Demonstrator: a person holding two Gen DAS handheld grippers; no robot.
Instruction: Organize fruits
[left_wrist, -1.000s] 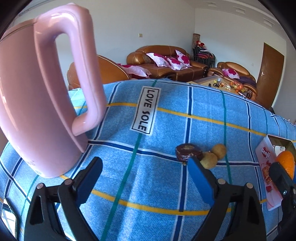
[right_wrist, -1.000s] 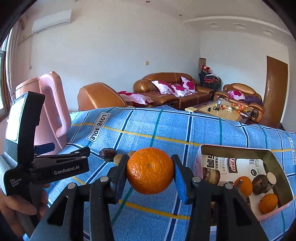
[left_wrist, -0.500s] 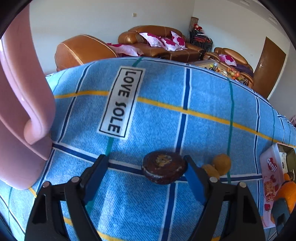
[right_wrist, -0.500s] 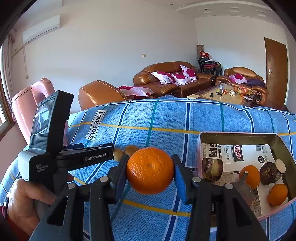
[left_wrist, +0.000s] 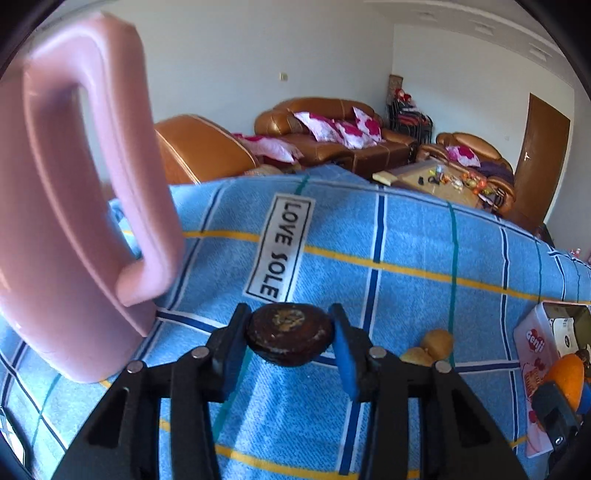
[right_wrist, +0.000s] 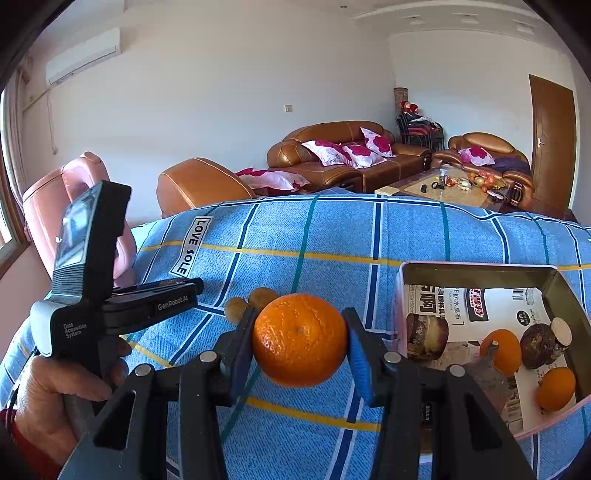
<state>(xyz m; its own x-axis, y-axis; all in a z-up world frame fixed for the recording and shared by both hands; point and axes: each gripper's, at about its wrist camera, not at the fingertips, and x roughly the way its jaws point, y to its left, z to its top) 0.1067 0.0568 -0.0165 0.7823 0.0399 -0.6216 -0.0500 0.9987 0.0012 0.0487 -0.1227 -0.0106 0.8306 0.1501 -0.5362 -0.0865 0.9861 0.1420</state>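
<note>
Gripping a dark brown round fruit (left_wrist: 290, 339), the left tool (left_wrist: 290, 341) has just been closing and its blue pads now press both sides, just above the blue checked cloth (left_wrist: 406, 243). Right tool (right_wrist: 300, 341) is clamped on an orange (right_wrist: 300, 339). Two small tan fruits (left_wrist: 430, 347) lie at about 3 o'clock of the dark one, and the box (right_wrist: 480, 271) sits at 3 o'clock of the orange.
</note>
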